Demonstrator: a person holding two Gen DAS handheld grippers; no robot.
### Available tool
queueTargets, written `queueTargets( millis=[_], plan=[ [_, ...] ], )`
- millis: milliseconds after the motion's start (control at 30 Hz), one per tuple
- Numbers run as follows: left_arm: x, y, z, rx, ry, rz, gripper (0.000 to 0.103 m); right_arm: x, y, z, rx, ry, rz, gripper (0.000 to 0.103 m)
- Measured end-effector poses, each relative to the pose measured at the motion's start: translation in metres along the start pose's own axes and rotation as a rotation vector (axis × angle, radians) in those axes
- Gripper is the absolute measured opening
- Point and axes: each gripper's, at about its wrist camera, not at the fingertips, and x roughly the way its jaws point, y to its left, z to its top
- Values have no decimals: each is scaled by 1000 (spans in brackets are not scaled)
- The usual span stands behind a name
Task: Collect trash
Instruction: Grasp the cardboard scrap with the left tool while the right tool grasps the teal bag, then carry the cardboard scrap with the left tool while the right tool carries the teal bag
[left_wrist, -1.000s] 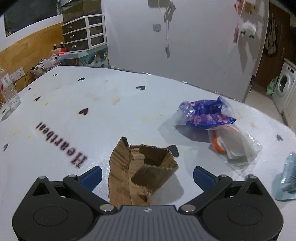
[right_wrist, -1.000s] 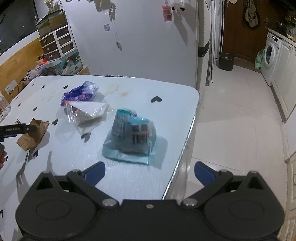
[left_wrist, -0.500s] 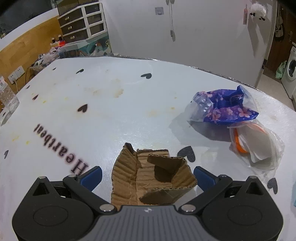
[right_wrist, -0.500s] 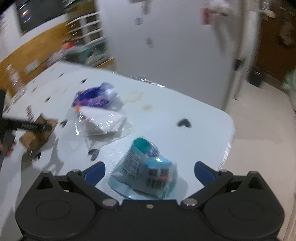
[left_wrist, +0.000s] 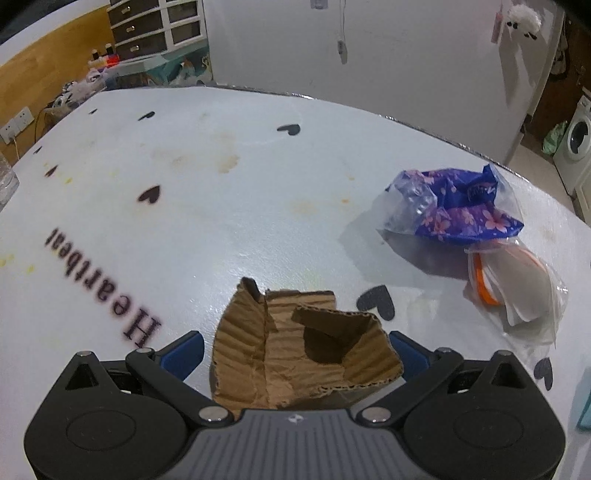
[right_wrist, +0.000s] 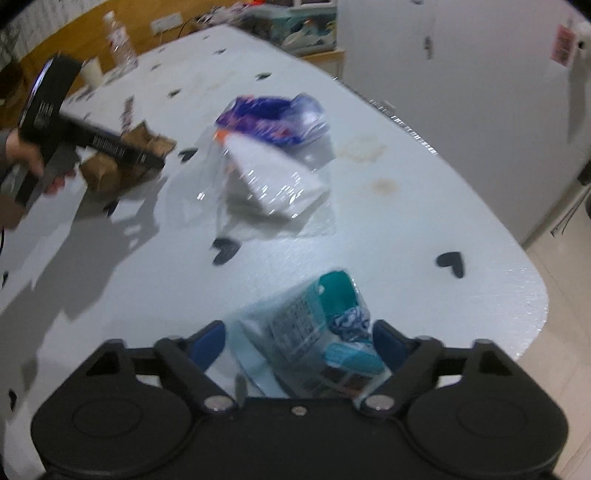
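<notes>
On the white heart-printed counter (left_wrist: 229, 206), a torn brown corrugated cardboard piece (left_wrist: 295, 354) is framed by the spread left tongs (left_wrist: 295, 356); a teal plastic-wrapped packet (right_wrist: 317, 339) is bracketed by the spread right tongs (right_wrist: 299, 341).

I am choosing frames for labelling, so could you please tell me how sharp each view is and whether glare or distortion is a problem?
Left wrist view: sharp; the cardboard piece between the left tongs is crisp, though fisheye bends the table edge. Right wrist view: motion-blurred throughout; glare speckles the clear plastic bag, and the teal packet between the right tongs is smeared.
</notes>
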Motion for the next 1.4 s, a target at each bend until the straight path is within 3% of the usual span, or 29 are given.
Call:
queueTargets(
  millis=[67, 467, 767, 1400],
  plan=[
    [-1, 1, 0, -2, 3, -7, 89, 2, 5, -3, 6, 19, 0, 66],
    [-28, 7, -20, -58, -18, -58, 64, -9, 34, -28, 181, -24, -61, 55],
    [-64, 3, -59, -78, -41, -112, 61, -27, 50, -47, 314, -51, -103, 51],
    [-143, -55, -133, 40, -45, -167, 61, -75, 96, -91, 471, -108, -154, 51]
  ],
)
